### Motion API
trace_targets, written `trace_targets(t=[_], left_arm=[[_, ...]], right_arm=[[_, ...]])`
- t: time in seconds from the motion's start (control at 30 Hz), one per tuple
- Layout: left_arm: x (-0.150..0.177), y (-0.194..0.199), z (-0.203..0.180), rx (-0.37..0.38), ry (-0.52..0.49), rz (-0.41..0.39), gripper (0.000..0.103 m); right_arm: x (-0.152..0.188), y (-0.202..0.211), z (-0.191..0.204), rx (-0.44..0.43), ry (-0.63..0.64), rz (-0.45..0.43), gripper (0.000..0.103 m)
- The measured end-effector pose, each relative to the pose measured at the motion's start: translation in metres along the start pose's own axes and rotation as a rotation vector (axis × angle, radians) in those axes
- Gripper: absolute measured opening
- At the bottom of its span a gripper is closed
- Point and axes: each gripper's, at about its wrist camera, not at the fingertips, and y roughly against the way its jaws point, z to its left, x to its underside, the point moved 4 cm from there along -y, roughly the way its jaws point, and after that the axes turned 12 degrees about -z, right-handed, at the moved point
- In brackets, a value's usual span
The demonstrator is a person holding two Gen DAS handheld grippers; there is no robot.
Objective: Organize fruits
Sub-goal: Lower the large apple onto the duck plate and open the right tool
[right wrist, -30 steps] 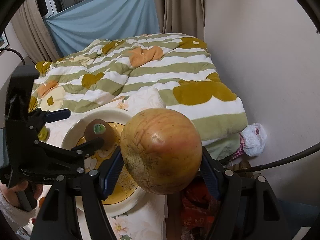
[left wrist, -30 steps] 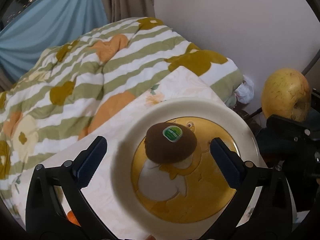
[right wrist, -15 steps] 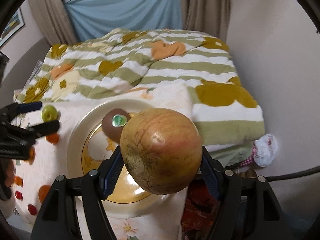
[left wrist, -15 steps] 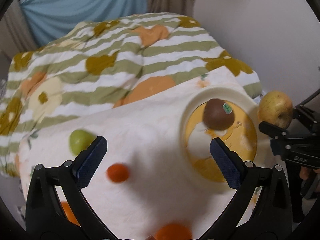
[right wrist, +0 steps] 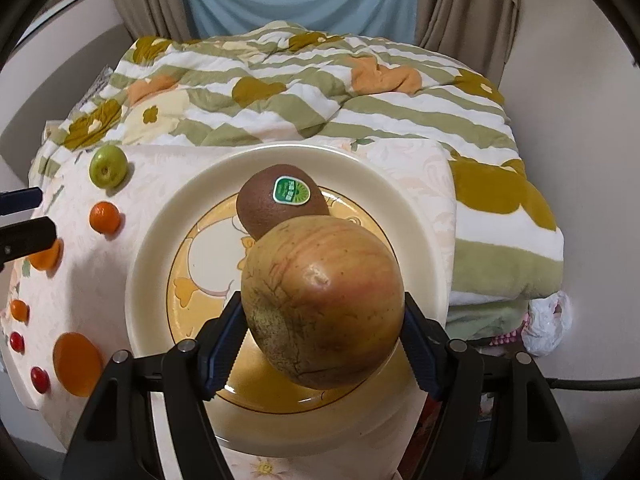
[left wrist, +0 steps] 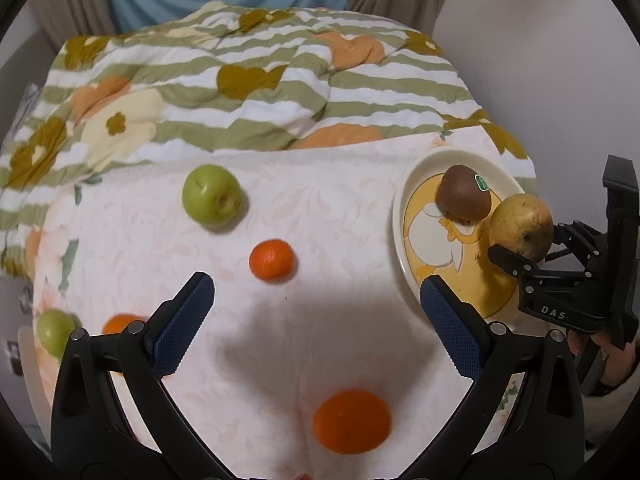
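Observation:
My right gripper is shut on a large yellow-red apple and holds it over the near part of a cream plate with a yellow duck picture. A brown kiwi with a green sticker lies on the plate behind the apple. In the left wrist view the plate, kiwi and held apple sit at the right. My left gripper is open and empty above the white cloth, with a small orange just beyond its fingertips and a green apple further back.
More oranges and a second green apple lie on the white cloth. Small red fruits lie at its left edge. A striped quilt covers the bed behind. A wall stands to the right.
My left gripper has pulled back from the plate and swung left over the cloth. My right gripper has carried the apple in over the plate, close to the kiwi.

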Motion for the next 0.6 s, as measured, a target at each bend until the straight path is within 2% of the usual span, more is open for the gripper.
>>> trace_targets(t=[0.1,0.17,0.2,0.3,0.6], left_arm=[[0.005,0.002,0.002,-0.007,0.018,0.002,0.103],[0.009,0.005,0.001,-0.015,0.023,0.002,0.103],[0.01,0.007,0.002,-0.021,0.028,0.001,0.103],[0.014,0.012,0.004,-0.035,0.044,-0.003,0.103],[0.02,0.044,0.013,-0.084,0.087,-0.044,0.103]], right_arm=[[0.001,-0.001,0.001,-0.011,-0.001,0.002,0.069],[-0.001,0.004,-0.001,0.001,0.0,-0.03,0.083],[-0.004,0.008,-0.002,0.011,0.004,-0.055,0.094],[-0.01,0.015,-0.004,0.01,0.003,-0.091,0.101],[-0.011,0.024,-0.006,0.005,0.009,-0.087,0.102]])
